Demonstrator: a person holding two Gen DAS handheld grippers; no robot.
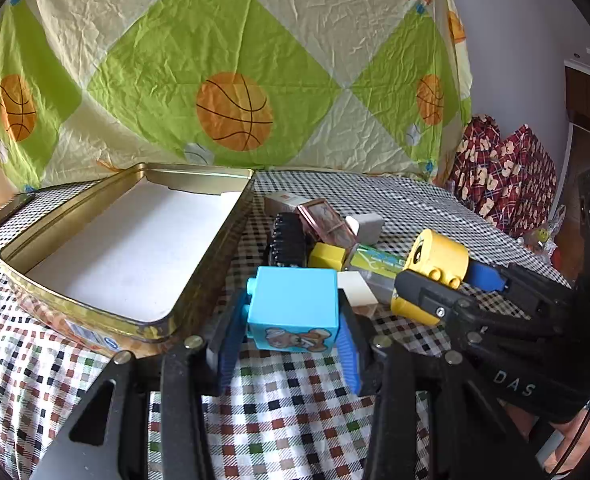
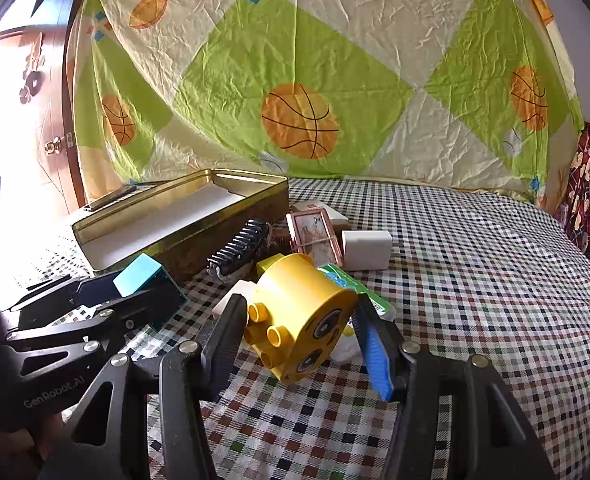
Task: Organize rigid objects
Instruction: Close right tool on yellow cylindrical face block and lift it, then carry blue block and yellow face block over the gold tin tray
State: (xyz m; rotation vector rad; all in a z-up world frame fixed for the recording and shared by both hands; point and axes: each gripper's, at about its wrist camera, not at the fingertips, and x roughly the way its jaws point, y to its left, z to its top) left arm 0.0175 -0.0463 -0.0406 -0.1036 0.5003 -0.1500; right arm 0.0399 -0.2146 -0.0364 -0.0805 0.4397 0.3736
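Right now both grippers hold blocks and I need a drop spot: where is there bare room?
The tin has a bare white floor. The checked cloth right of the white charger is open too. It is crowded between the tin's right wall and the charger: comb, frame, small blocks.

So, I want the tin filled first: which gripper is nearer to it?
Left. The left gripper, shut on the blue block, sits beside the tin; the right gripper is farther off.

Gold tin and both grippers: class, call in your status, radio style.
Left gripper shut on blue block. Right gripper shut on yellow round block. Gold tin open, white liner bare. Comb and clutter beside tin.
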